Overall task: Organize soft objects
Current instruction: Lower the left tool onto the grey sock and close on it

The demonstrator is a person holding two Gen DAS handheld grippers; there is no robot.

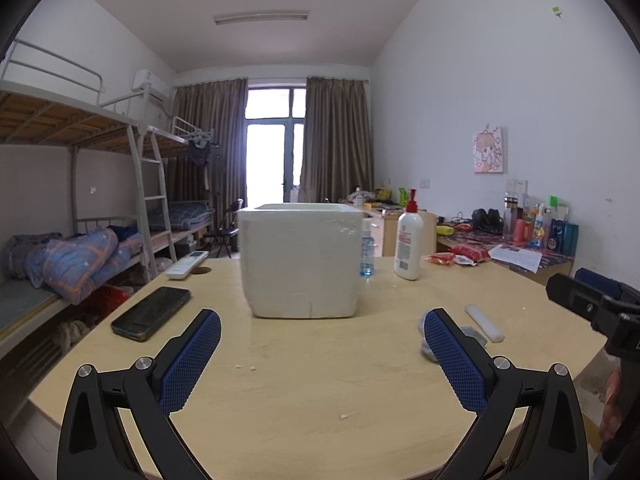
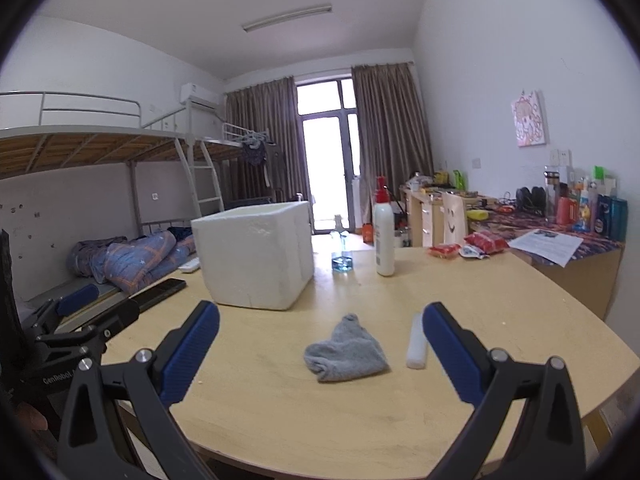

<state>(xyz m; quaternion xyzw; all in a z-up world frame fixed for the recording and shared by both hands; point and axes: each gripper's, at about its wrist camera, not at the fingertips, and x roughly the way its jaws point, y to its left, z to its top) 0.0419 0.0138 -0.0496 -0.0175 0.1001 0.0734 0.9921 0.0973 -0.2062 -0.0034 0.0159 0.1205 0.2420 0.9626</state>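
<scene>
Both the left gripper (image 1: 322, 354) and the right gripper (image 2: 320, 350) hover spread wide and empty over the table's (image 2: 500, 304) near edge. A grey sock (image 2: 346, 352) lies crumpled mid-table, near a white foam box (image 2: 256, 254), just beside a foam stick (image 2: 416, 342).

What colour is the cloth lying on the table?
Grey cloth, clearest in the right wrist view.

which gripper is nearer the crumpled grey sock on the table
Right. The right gripper faces the crumpled grey sock, which lies between its open fingers. The left gripper sits off to the sock's left, facing the white foam box.
</scene>
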